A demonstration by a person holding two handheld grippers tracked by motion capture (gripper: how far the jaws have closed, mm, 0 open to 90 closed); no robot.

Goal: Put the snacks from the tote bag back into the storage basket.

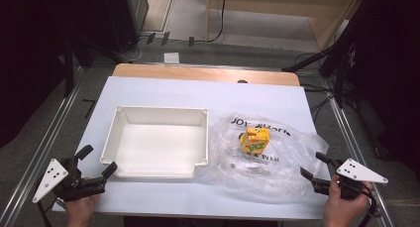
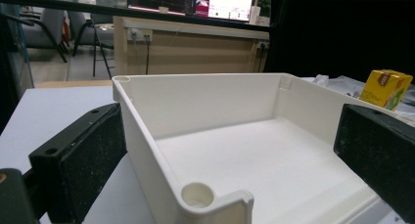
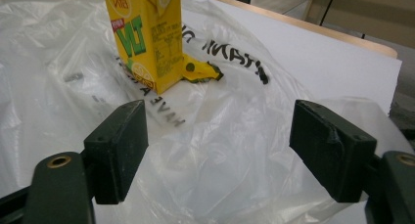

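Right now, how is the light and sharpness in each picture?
High view: table bright, surroundings dark; plastic bag shows glare. Left gripper view: white tray sharp, near pads softer, far screen washed out. Right gripper view: yellow carton readable, slightly soft.

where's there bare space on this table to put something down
Free: inside the white tray, the far strip of white sheet behind tray and bag, and the band left of the tray. Crowded: the right side, where the clear plastic bag spreads under the yellow juice carton.
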